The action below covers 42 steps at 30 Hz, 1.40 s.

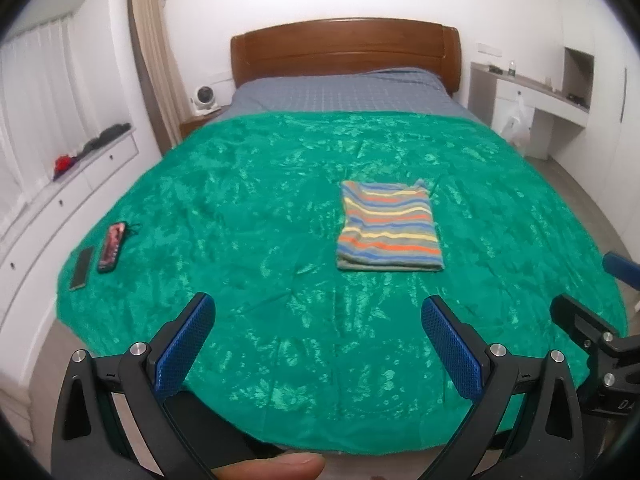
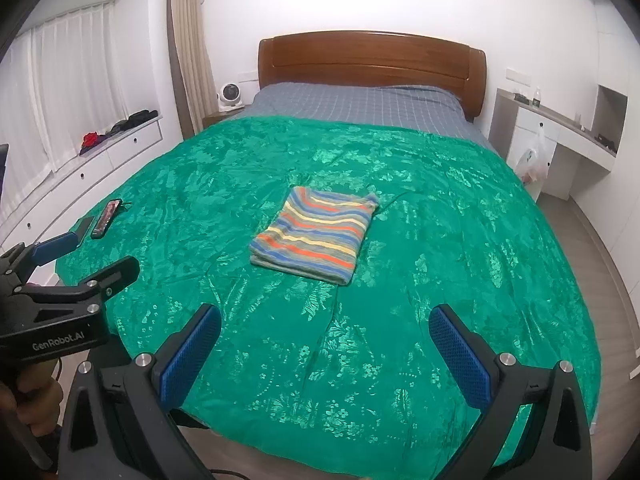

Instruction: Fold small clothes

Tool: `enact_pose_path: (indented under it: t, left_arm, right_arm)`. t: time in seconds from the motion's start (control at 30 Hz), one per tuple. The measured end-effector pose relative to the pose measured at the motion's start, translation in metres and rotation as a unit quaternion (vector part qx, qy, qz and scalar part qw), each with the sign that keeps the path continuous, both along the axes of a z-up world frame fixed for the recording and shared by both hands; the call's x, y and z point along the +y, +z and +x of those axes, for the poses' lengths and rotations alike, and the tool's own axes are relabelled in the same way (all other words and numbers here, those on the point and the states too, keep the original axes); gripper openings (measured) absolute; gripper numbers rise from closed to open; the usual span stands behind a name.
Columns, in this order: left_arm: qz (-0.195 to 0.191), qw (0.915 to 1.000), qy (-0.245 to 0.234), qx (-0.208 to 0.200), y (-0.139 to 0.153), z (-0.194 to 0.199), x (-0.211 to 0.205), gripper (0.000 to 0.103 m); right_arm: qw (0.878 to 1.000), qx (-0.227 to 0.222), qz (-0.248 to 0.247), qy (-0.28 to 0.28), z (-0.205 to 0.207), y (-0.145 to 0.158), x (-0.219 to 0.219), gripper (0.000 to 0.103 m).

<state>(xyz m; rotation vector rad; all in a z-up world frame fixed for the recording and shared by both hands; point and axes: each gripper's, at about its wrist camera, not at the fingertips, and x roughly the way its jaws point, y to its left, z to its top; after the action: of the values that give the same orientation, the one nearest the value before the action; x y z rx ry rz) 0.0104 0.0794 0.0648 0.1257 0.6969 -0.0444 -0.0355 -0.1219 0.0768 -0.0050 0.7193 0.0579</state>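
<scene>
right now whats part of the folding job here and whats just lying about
Part of the job:
- striped garment, lying folded on the green bedspread
- left gripper, open
- right gripper, open

Just lying about:
- two phones near the bedspread's edge
- small fan beside the headboard
- plastic bag

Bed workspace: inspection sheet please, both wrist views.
Surface: green blanket spread over the bed, wrinkled.
Job's things: striped garment, folded into a flat rectangle mid-bed.
Clutter: two phones at the blanket's left edge.
Grippers: left hand-held gripper open, holding nothing; right hand-held gripper open, holding nothing; both over the foot of the bed, apart from the garment.
Cables: nothing clearly seen.
Surroundings: wooden headboard, small fan, white drawers, plastic bag hanging by the desk.
</scene>
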Motion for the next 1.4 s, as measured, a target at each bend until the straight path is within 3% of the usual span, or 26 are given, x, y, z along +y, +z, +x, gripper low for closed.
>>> enact_pose_path:
  t: [0.2,0.8,1.2,1.4]
  left_arm:
    - [0.022,0.9997,-0.002,-0.004,-0.003,-0.003,-0.007,0.103]
    - [-0.005,0.9998,-0.006,0.018,-0.008,0.002,-0.002,0.103]
    - [0.022,0.9997,-0.002,0.005,-0.008,0.000,-0.010,0.103]
    - [0.014,0.9999,-0.006,0.002,-0.007,0.000,-0.011,0.103]
  right_arm:
    - [1.000,0.004,-0.001,0.009,-0.001,0.002,0.007,0.103]
    - [0.999,0.018,-0.047,-0.016,-0.002,0.003,0.012,0.102]
    - [0.996,0.026,-0.080,-0.036,0.002,-0.003,0.008,0.102]
    - [0.995,0.027,-0.086,-0.039,0.002,-0.003,0.010,0.102]
